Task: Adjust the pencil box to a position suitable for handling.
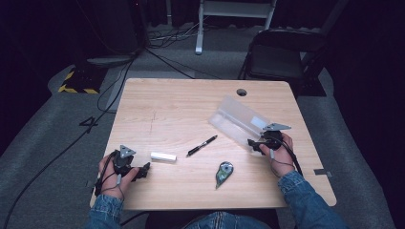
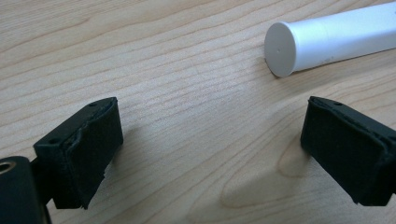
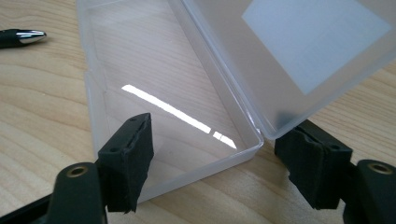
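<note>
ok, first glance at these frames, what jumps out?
The clear plastic box lying open at the table's right, with the right gripper at its near end, jaws apart astride its corner. Then the white tube just ahead of the open left gripper, and the black pen mid-table.

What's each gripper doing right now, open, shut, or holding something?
Left gripper: open, holding nothing; the white tube lies ahead of it.
Right gripper: open, jaws either side of the clear plastic box's near end, no grip evident.

No lettering could be read anywhere. The white label (image 3: pixel 314 38) on the clear box's lid (image 3: pixel 261 84) was blank, and the print on the correction tape (image 1: pixel 223 173) was too small to read.
</note>
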